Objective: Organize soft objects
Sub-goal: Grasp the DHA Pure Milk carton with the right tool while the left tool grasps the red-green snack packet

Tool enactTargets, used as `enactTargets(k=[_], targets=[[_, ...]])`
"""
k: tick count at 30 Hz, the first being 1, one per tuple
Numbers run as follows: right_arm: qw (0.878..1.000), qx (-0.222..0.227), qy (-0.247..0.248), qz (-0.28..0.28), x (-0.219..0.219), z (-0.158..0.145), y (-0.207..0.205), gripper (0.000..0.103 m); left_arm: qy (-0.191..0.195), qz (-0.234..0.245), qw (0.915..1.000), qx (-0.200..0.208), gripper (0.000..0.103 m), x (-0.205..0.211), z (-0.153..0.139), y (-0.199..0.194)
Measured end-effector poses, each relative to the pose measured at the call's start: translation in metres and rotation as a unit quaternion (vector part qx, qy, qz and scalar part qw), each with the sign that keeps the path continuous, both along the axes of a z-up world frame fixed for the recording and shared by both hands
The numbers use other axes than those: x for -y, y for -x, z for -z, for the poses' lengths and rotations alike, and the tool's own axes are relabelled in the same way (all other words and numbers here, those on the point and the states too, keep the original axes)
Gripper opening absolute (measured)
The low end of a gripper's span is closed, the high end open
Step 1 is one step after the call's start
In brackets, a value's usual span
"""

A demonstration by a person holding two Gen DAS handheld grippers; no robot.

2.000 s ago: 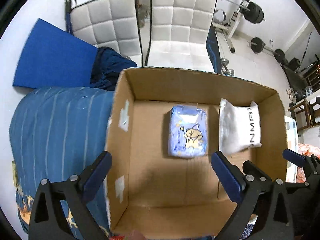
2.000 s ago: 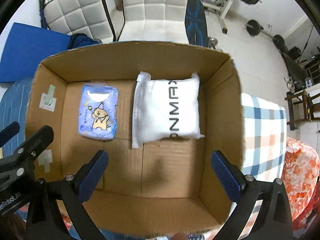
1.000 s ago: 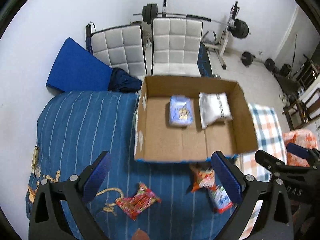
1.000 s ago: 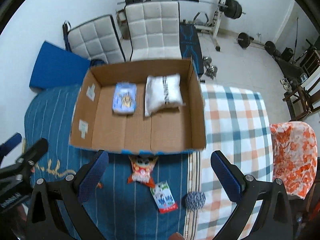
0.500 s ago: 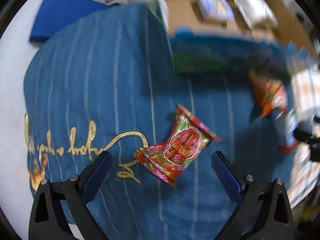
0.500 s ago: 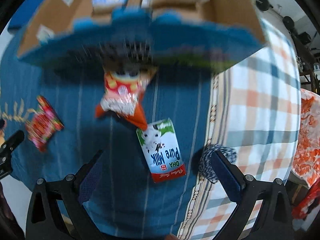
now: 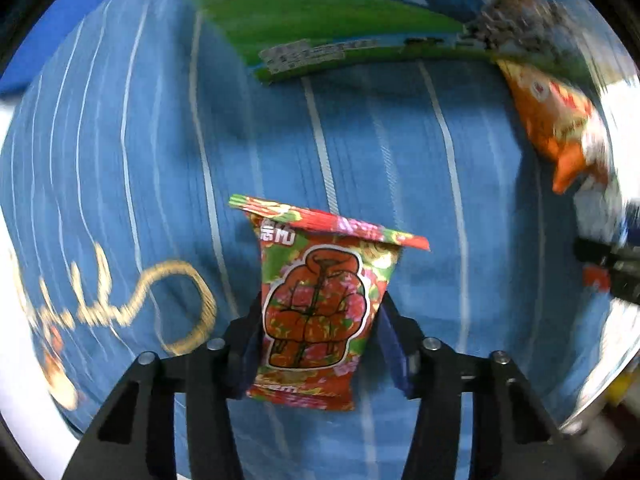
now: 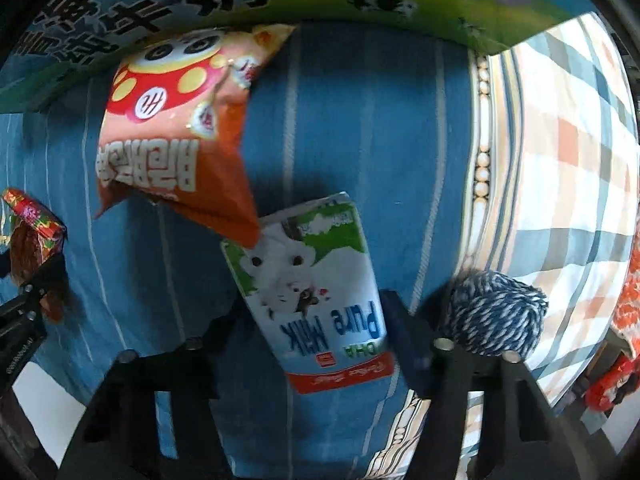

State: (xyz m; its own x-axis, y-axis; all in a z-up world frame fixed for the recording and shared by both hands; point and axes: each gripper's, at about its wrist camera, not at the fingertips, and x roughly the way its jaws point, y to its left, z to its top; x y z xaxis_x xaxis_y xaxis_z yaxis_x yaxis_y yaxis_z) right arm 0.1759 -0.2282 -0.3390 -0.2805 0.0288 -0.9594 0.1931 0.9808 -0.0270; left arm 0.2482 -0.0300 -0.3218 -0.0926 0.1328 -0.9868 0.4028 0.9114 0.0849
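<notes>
- Down at the bedspread, the left gripper points at the blue striped cover; its jaws are closing, with the red floral snack packet between them, and the blue pads sit right at the packet's two long edges. Whether they already press it cannot be told.
- That packet lies flat on the cover, sealed top edge away from the tongs, just right of a gold embroidered loop.
- Beyond it, along the cover's far edge, runs the printed green-and-blue side of a box. An orange snack bag lies near the right edge, blurred.
- Likewise the right gripper has its jaws closing around the milk pouch, a white, green and blue pack with a cow on it; the right-hand pad lies against its edge, while the left-hand one is too dark to judge.
- This pouch lies on the blue cover near its right-hand border; its far corner is overlapped by the orange bag.
- Just right of the tongs sits a blue-and-white ball of yarn, on the seam where the blue cover meets a checked cloth.
- Far left in this view, the red packet shows again with the other tongs at it.
</notes>
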Motion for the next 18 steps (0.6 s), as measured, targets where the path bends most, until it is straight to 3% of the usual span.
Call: enactTargets(k=[3, 7, 11, 15, 18], targets=[[1.000, 0.003, -0.012, 0.012, 0.007, -0.003, 0.012, 0.054, 0.019, -0.058, 0.9980, -0.014, 0.042, 0.002, -0.003, 0.007], [1.000, -0.010, -0.019, 0.004, 0.005, -0.003, 0.038, 0.051, 0.047, -0.097, 0.9938, -0.028, 0.042, 0.012, -0.006, 0.034], [0.999, -0.022, -0.034, -0.003, -0.002, -0.003, 0.065, 0.051, 0.058, -0.118, 0.9899, -0.053, 0.042, 0.028, 0.000, 0.062], [1.000, -0.018, -0.024, -0.010, -0.002, -0.006, 0.078, 0.051, 0.036, -0.100, 0.9935, -0.042, 0.045, 0.044, 0.007, 0.073], [1.000, -0.020, -0.018, -0.002, -0.002, -0.008, 0.079, 0.051, 0.030, -0.112, 0.9922, -0.046, 0.046, 0.047, 0.016, 0.074]])
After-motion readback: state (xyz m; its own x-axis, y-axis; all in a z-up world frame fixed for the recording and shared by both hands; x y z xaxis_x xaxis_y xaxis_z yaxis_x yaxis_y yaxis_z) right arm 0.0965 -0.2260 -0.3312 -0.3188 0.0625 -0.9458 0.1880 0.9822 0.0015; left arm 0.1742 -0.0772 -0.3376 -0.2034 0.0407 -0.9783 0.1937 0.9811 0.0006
